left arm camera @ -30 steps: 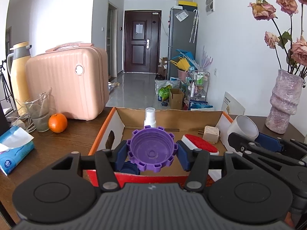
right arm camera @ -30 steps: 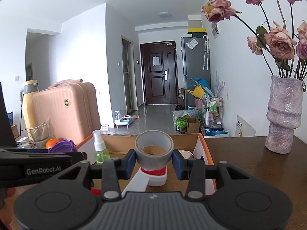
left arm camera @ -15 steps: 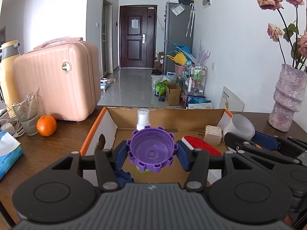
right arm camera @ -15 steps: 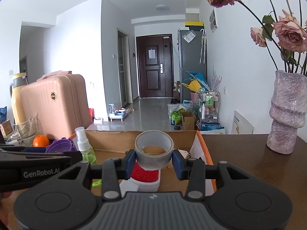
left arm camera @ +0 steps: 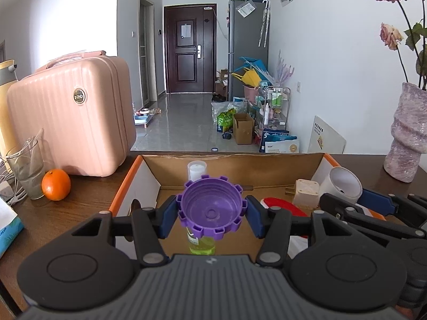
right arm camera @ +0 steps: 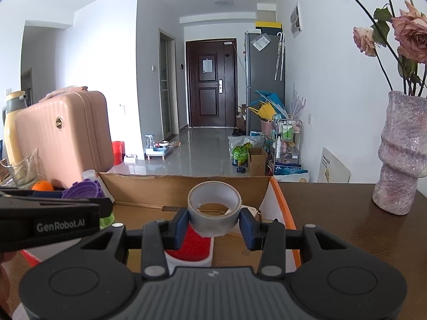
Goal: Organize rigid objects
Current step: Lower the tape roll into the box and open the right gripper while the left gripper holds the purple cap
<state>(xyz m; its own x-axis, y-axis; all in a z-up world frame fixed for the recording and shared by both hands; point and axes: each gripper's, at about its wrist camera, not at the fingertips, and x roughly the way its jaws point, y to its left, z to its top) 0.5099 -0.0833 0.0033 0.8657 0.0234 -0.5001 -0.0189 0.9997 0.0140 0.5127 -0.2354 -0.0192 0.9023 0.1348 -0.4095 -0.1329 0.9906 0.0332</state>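
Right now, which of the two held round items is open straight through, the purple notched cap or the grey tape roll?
The grey tape roll in the right gripper: its centre is a hole. The purple notched plastic cap has a closed base.

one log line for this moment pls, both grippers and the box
left gripper: shut on purple cap | right gripper: shut on tape roll | both over open cardboard box | nothing released yet

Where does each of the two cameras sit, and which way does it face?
Left wrist: on the left gripper, looking along its fingers over the cardboard box toward the hallway door; own fingers clamp a purple cap, the right gripper's side at lower right.
Right wrist: on the right gripper, facing likewise; own fingers clamp a tape roll, the left gripper at left.
Shared: box, pink suitcase, orange, vase, door.
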